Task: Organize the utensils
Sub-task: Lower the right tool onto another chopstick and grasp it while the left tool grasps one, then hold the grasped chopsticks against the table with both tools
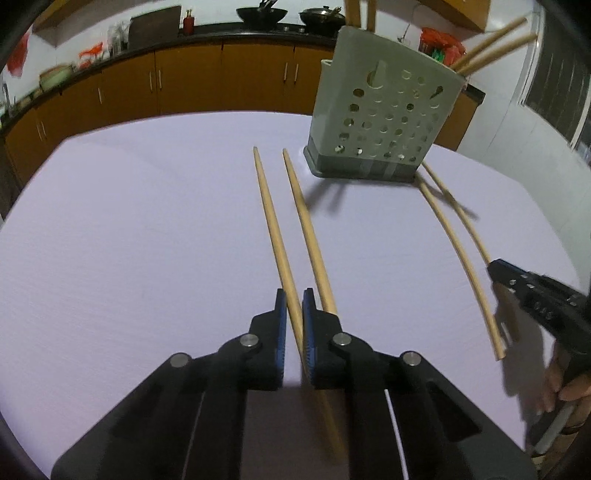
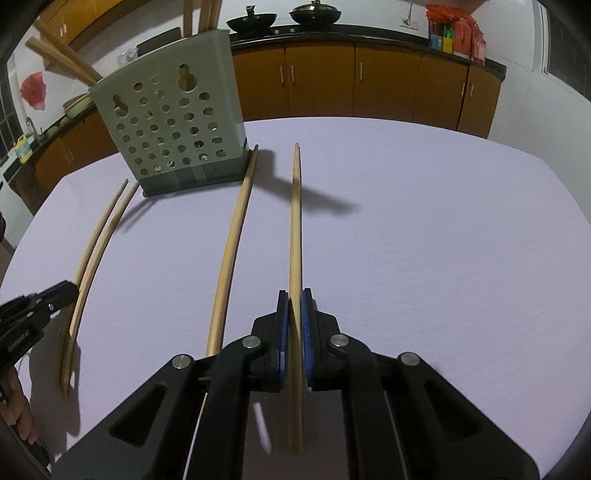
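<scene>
Left claw (image 1: 294,301) is pinching one wooden chopstick (image 1: 275,236) between its blue pads (image 1: 282,325). That stick runs away from the claw toward the grey perforated utensil holder (image 1: 384,118). A second chopstick (image 1: 306,229) lies just beside it on the pale tabletop (image 1: 129,221), passing under the claw's right finger.

Right claw (image 2: 293,301) is clamped on another chopstick (image 2: 295,221), its far tip pointing past the holder's right side. Whether that stick is lifted or lying flat is hard to tell. One more loose chopstick (image 2: 231,251) lies to its left on the tabletop, its far end touching or right at the holder's dark base (image 2: 192,181).

The holder stands upright at the far middle of the tabletop, with several chopsticks (image 1: 491,44) already sticking out of its top, some leaning.

A person's hand (image 1: 569,384) shows at the edge of the left view, on the right gripper's handle.

Kitchen cabinets (image 1: 184,81) and woks (image 1: 262,14) behind.
</scene>
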{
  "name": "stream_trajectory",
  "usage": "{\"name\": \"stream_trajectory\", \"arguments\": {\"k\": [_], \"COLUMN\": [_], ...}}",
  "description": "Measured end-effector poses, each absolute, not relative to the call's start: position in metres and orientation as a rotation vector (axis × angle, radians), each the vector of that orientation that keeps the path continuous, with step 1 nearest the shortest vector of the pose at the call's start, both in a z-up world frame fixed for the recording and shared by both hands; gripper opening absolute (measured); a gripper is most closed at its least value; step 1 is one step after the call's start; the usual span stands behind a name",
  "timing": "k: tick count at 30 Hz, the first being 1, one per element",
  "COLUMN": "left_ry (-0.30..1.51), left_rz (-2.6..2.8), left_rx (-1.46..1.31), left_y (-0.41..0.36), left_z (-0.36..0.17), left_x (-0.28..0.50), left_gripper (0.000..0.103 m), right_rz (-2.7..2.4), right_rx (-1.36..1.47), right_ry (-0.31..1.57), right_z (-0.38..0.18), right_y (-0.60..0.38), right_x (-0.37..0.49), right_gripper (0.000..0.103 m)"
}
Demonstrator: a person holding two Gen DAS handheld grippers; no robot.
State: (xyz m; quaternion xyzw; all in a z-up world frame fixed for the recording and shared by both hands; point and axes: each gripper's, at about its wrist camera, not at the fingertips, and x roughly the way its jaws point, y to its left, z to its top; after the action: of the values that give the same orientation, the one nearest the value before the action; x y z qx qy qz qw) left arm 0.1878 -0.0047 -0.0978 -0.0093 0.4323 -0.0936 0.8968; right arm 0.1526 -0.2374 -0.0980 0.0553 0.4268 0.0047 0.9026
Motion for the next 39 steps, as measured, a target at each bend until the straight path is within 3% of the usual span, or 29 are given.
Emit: {"name": "stream_trajectory", "arguments": {"k": [14,39], "left_ry": [0.882,0.884], "left_rz": [-0.099,-0.101], "left_rx": [-0.069,-0.081], "left_y": [0.041,0.035], "left_z": [-0.095,-0.098], "left_x": [0.21,0.214], "left_gripper": [0.009,0.009], "right_rz": [-0.045,-0.041], "right_rx": [0.097,0.104], "right_ry": [0.861,0.86], "right_z": [-0.098,-0.098], "right_y": [-0.254,-0.256], "right_x": [0.165,0.164], "right_gripper": [0.008,0.009]}}
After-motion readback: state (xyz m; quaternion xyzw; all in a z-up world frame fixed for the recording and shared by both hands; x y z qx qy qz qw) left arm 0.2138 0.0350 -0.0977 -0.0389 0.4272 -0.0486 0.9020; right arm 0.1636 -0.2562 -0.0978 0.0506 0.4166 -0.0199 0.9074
